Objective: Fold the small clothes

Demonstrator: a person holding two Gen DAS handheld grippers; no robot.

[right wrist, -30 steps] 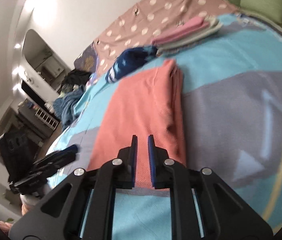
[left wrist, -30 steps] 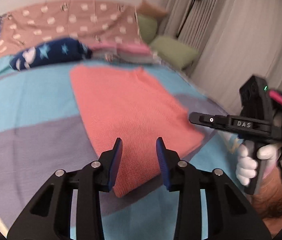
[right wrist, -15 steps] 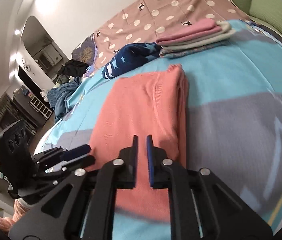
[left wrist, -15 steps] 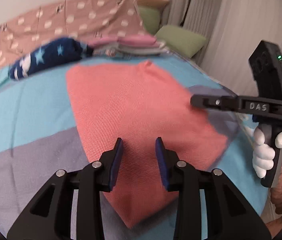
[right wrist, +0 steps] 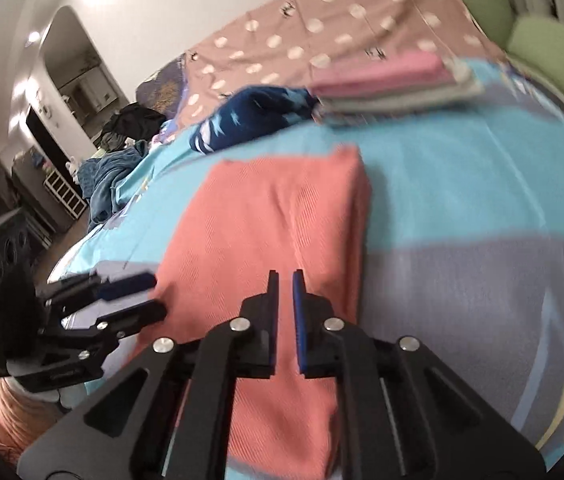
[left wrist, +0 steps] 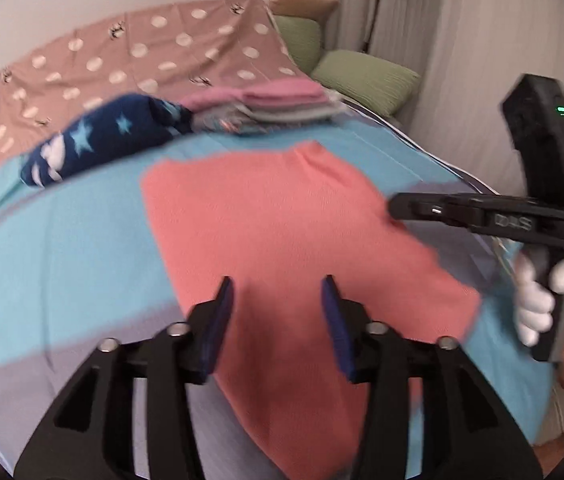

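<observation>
I'm looking over the bed [left wrist: 62, 232], its blue and grey cover carrying everything. The folded coral garment [left wrist: 282, 232] is lying flat in the middle, with a navy star-print piece [left wrist: 94, 140] and a stack of folded clothes [left wrist: 278, 104] beyond it. My left hand-held gripper [left wrist: 278, 300] is hovering over the coral garment, its jaws just having been opening, nothing between them. My right hand-held gripper [right wrist: 285, 284] is sitting nearly closed, empty, above the garment's near end.

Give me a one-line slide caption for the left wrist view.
Left gripper, jaws just opened and empty, hovers over the folded coral garment on the bed, right gripper alongside.
</observation>
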